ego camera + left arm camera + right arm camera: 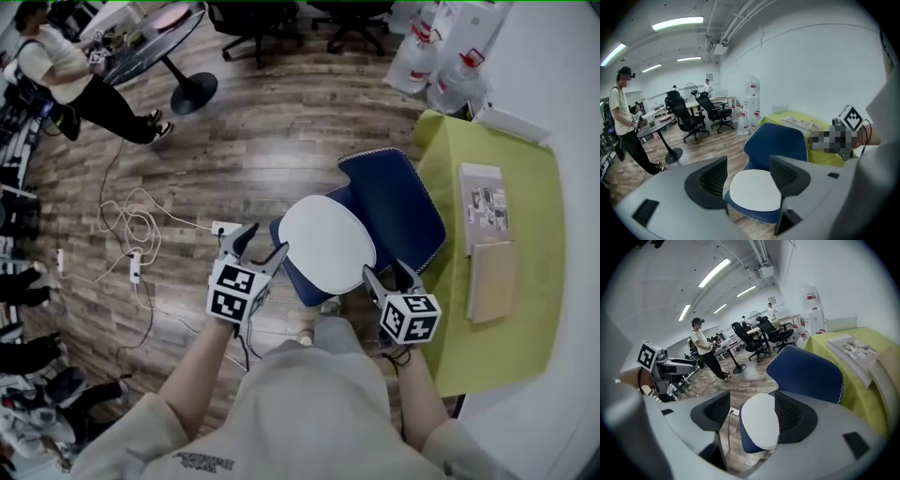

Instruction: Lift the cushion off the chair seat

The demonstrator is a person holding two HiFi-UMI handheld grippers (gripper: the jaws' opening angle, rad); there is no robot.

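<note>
A white oval cushion (327,244) lies flat on the seat of a blue chair (398,208) beside a green-covered table. My left gripper (258,246) hovers at the cushion's left edge, open with nothing between its fingers. My right gripper (392,278) hangs at the cushion's near right edge, also open and empty. In the left gripper view the cushion (754,189) shows past the open left gripper (751,177), a short way off. In the right gripper view the cushion (760,420) lies beyond the open right gripper (751,416).
The green table (445,309) holds a booklet (483,204) and a flat brown box (492,279) right of the chair. Water jugs (439,67) stand behind it. White cables and a power strip (134,267) lie on the wood floor at left. A person (70,80) stands far left by a round table.
</note>
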